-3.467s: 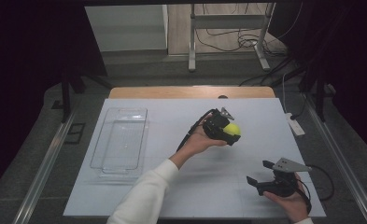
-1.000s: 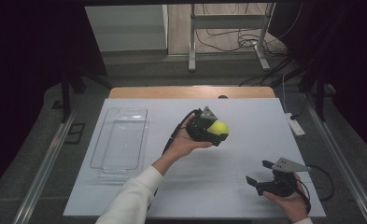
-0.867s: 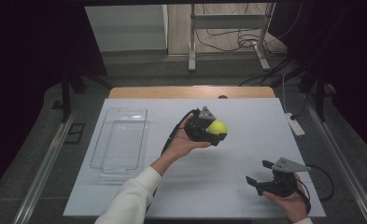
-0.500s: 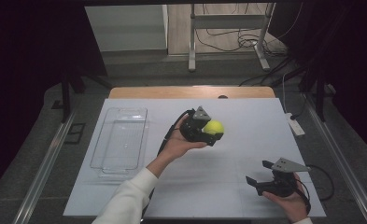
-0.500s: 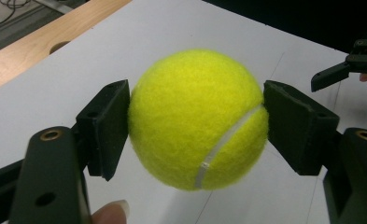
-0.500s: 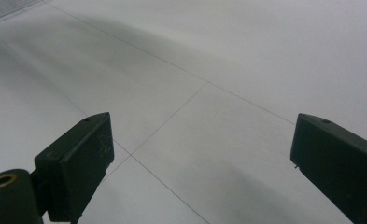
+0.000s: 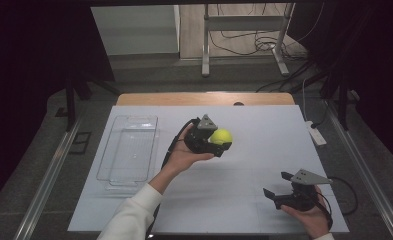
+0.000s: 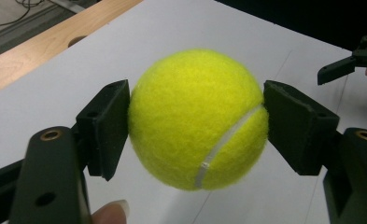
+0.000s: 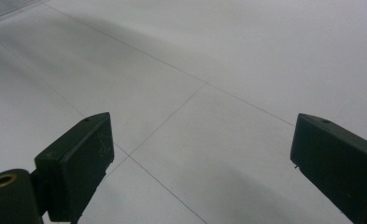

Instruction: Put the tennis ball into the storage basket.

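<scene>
L→R: clear plastic tray (image 7: 128,150) at left of white table (image 7: 244,200), nothing in it. Just right of it, left gripper (image 7: 219,144) held up over table mid, clamped on tennis ball (image 7: 221,136); in left gripper view the ball (image 8: 198,119) sits square btwn both pads, pads pressed on its sides, white seam facing cam, ball off the surface. Far right near front edge: right gripper (image 7: 278,184) resting low in hand, jaws spread wide, nothing btwn them, well apart from ball.
</scene>
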